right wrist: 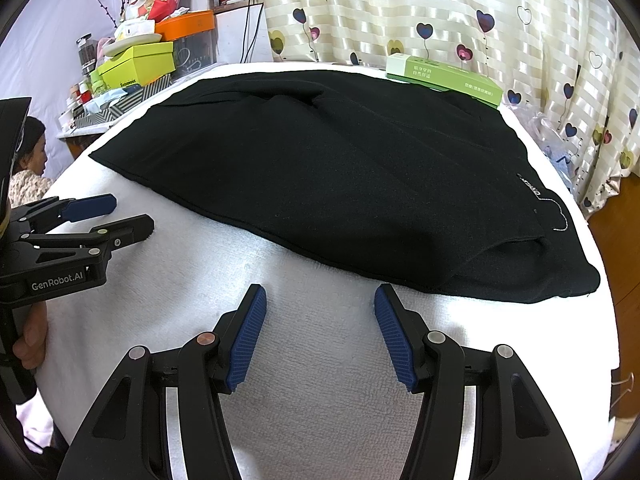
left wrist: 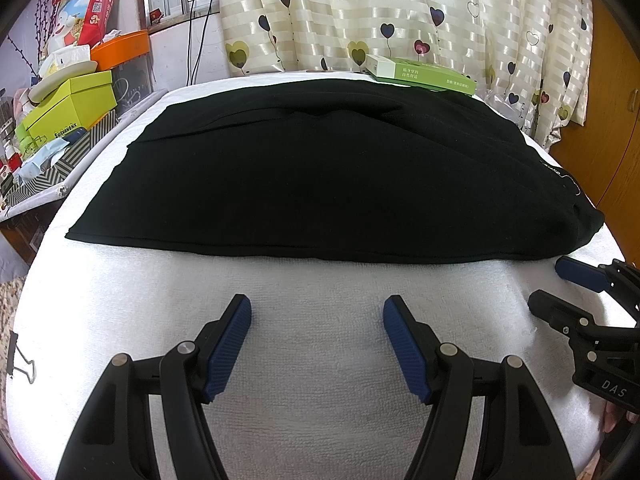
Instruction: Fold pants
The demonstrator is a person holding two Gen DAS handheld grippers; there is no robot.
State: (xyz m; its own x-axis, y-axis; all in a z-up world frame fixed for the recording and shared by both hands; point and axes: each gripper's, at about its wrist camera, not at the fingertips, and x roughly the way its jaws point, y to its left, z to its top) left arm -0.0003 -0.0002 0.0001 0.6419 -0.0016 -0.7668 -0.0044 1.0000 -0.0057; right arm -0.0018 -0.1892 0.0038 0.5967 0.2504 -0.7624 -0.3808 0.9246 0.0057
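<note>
Black pants lie folded in a broad flat slab across the far half of a white towel-covered table; small white lettering sits near their right end. My left gripper is open above bare towel, a short way in front of the pants' near hem. My right gripper is open too, just short of the near edge of the pants. Each gripper also appears in the other view: the right gripper at the far right, the left gripper at the left. Nothing is held.
A green and white box rests at the table's far edge behind the pants. A heart-print curtain hangs behind. Stacked boxes and clutter fill a shelf at the left. Binder clips grip the towel edges. A person sits at far left.
</note>
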